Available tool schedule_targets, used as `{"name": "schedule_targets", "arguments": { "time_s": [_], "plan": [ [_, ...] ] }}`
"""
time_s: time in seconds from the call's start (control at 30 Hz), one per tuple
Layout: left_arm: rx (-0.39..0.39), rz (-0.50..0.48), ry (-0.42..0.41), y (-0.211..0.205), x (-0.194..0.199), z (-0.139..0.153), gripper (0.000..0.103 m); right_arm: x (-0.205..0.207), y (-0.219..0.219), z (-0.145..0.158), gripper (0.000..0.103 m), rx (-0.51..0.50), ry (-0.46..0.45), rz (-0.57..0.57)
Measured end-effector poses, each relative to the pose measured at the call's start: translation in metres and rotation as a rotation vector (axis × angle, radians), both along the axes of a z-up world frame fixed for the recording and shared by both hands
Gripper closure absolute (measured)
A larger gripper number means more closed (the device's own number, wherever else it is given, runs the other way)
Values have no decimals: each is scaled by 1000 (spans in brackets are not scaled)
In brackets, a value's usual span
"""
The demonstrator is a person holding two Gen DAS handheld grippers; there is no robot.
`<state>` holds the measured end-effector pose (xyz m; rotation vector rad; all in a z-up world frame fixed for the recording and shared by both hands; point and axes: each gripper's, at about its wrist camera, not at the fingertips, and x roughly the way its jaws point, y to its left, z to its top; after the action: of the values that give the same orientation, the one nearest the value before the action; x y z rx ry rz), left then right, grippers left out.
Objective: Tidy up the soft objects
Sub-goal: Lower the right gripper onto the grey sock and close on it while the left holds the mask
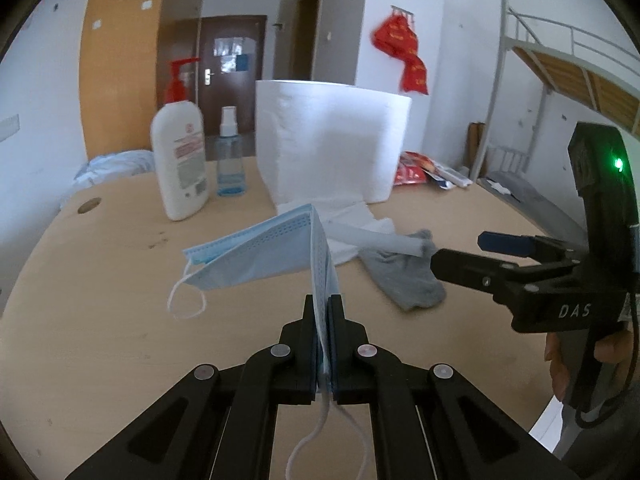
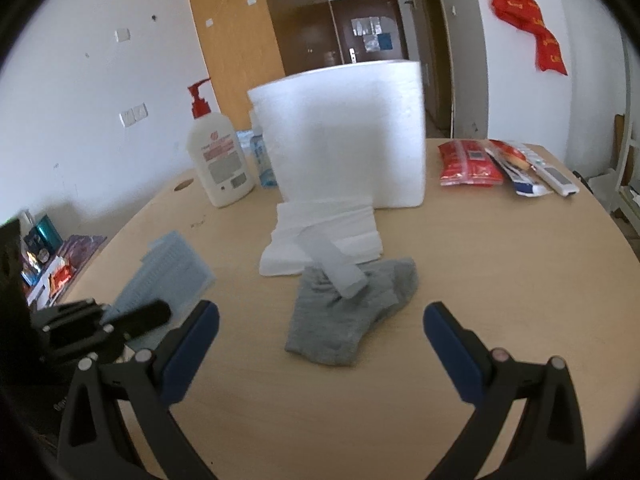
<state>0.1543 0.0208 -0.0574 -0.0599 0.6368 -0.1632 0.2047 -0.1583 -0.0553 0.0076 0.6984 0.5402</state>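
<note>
Nearest the camera, the left gripper (image 1: 323, 312) is clenched on a pale blue pleated paper face mask (image 1: 272, 250), lifted above the light wooden tabletop (image 1: 100, 320) with its white ear loop dangling. The right gripper (image 2: 320, 320) hangs released, jaws wide apart, over a crumpled grey cotton sock (image 2: 348, 320) lying on the table with a white strip across it, touching folded white tissues (image 2: 320, 236). Behind stand a large white paper roll (image 2: 344, 136), a white pump bottle with a red top (image 2: 218, 152), red snack packets (image 2: 468, 162), white walls and a dark brown door (image 1: 230, 68).
</note>
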Motion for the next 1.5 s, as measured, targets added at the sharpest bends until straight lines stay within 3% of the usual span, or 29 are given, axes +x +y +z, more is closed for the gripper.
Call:
{"name": "schedule_targets", "arguments": {
  "time_s": [0.33, 0.73, 0.87, 1.0, 1.3, 1.5],
  "plan": [
    [-4, 47, 4, 19, -1, -2, 98, 16, 25, -15, 0, -94, 58, -11],
    [-14, 33, 0, 22, 1, -5, 98, 29, 24, -25, 0, -127, 103, -75],
    [-16, 34, 0, 22, 1, -5, 98, 31, 27, -27, 9, -131, 121, -57],
    [-11, 36, -4, 20, 1, -5, 98, 34, 30, -32, 30, -143, 140, -49],
    [-7, 35, -14, 19, -1, -4, 98, 31, 28, -35, 63, -188, 126, -60],
    [-8, 39, -24, 19, -5, -1, 98, 26, 30, -34, 76, -215, 99, -59]
  ]
}}
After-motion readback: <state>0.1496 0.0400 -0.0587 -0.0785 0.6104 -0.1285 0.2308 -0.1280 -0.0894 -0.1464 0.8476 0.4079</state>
